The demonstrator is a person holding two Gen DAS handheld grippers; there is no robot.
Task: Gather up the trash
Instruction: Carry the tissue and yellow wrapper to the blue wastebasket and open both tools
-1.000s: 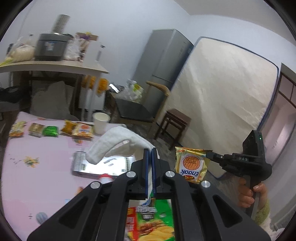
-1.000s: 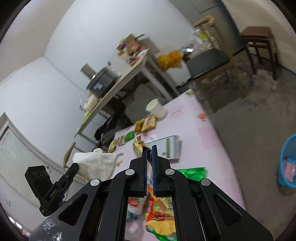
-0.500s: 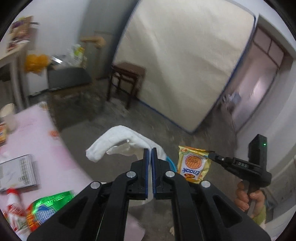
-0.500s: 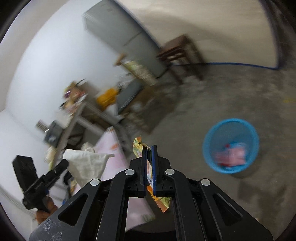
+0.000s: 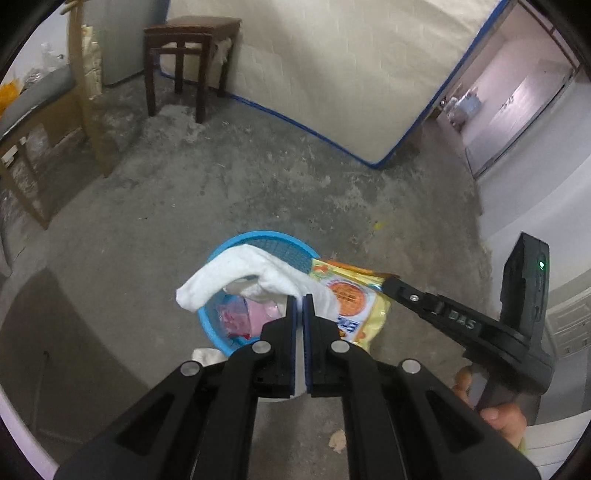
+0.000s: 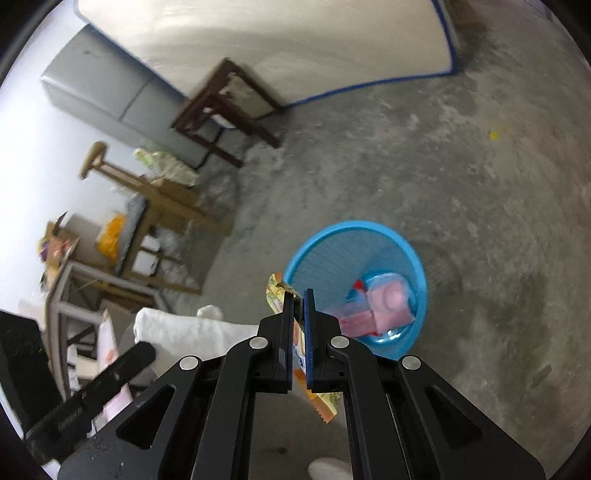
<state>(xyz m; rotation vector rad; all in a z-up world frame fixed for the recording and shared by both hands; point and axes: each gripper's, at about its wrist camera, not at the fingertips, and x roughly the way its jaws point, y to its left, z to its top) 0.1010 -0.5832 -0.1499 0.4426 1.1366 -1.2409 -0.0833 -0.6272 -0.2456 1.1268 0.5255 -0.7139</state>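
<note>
Opening claws (image 5: 303, 297) — soft cloth (image 5: 236, 271), perhaps crinkly wrapper (image 6: 275, 295)

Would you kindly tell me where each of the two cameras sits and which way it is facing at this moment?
Left wrist view: sits on the left gripper, looking down at the concrete floor and blue basket; its opening jaws have a white cloth between them; the right gripper and a hand show.
Right wrist view: sits on the right gripper, angled down over the blue basket; its opening jaws have a yellow snack wrapper between them; the left gripper's arm shows lower left.
Shared: basket, cloth, wrapper, wooden stool.
</note>
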